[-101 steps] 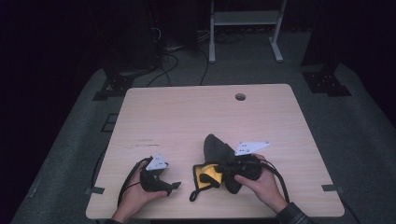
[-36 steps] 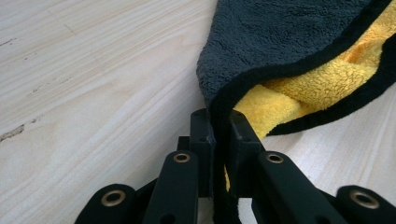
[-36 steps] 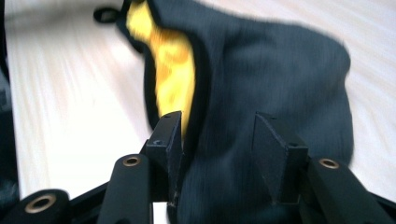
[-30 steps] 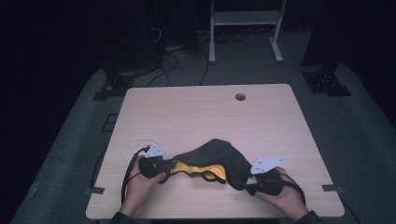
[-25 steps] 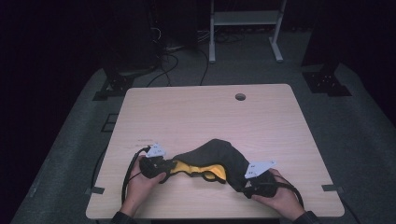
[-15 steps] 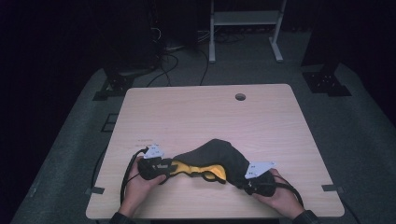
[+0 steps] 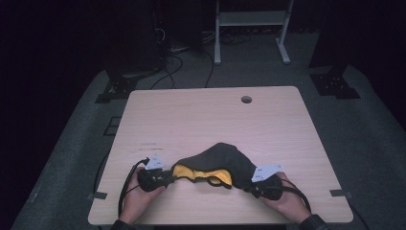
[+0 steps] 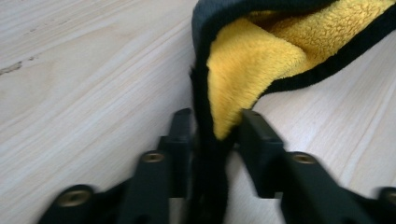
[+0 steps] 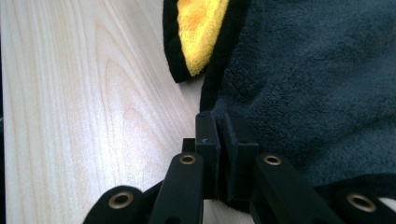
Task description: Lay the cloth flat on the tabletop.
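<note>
The cloth (image 7: 218, 165), dark with a yellow inner face, lies bunched near the front edge of the tabletop (image 7: 210, 115), stretched between the two hands; the left gripper (image 8: 212, 133), whose jaws have just been closing, pinches the cloth's black-edged corner; the right gripper (image 9: 222, 128), also just closed, clamps the dark edge at the cloth's other end, pads nearly meeting.

A light wooden desk (image 7: 201, 120) with a round cable hole (image 7: 246, 99) is standing on grey carpet (image 7: 368, 124), with a white frame stand (image 7: 249, 19) and black cables (image 7: 184, 60) lying beyond it.
</note>
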